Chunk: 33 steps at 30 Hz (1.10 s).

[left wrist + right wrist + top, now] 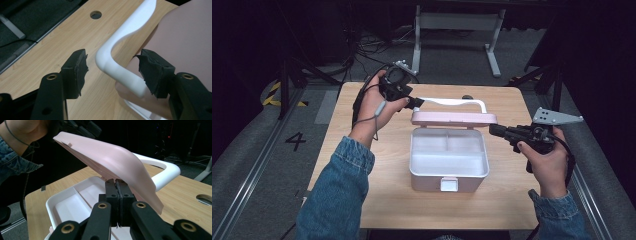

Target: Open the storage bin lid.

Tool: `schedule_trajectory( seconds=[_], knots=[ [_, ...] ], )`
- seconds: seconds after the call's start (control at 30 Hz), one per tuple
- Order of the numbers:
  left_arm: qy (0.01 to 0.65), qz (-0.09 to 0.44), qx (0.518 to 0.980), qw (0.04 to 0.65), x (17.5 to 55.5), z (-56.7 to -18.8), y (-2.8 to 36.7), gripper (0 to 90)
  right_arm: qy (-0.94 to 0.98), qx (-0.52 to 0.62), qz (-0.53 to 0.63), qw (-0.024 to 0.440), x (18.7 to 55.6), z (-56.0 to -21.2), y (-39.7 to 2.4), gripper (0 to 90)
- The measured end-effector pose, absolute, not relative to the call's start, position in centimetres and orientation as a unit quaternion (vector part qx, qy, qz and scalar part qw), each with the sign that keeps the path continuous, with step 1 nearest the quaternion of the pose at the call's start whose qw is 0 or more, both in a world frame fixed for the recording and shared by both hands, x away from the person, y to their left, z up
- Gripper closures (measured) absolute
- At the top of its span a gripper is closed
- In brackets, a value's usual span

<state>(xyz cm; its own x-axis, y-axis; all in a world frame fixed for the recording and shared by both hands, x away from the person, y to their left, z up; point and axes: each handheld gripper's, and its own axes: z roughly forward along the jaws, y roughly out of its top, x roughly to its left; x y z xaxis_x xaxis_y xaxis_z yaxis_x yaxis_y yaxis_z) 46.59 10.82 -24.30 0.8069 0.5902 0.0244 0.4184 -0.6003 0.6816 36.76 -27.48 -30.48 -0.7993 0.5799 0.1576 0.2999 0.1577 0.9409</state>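
With the lid (454,118) raised, left claw (113,68) stands apart around the handle (120,47), releasing it; right claw (116,187), pressed together, props the lid's 3 o'clock edge.

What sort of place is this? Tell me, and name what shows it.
Probably a lab or recording workspace, not a home. A small wooden table stands on grey carpet amid loose cables, floor rails with a painted number, and hazard tape; a metal stand sits behind it in a dark surround.

The pink lid (185,37) is cut off by the left gripper view's edge.
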Motion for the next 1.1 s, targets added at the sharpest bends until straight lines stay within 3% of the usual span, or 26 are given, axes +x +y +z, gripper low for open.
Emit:
schedule_trajectory(
  seconds=[0.37, 0.7, 1.1],
  knots=[
    [0.271, 0.141, 0.882, 0.36, 42.6, -23.5, 14.0, 38.6, 0.742, 0.302, 0.589, 0.103, 37.0, -30.3, -27.6, 90.0],
    [0.277, 0.149, 0.87, 0.38, 39.4, -25.2, 15.8, 36.9, 0.738, 0.306, 0.593, 0.103, 37.6, -30.2, -27.5, 90.0],
    [0.274, 0.158, 0.847, 0.427, 37.6, -27.9, 15.1, 34.9, 0.739, 0.306, 0.591, 0.102, 37.8, -30.1, -27.5, 90.0]
  ],
)
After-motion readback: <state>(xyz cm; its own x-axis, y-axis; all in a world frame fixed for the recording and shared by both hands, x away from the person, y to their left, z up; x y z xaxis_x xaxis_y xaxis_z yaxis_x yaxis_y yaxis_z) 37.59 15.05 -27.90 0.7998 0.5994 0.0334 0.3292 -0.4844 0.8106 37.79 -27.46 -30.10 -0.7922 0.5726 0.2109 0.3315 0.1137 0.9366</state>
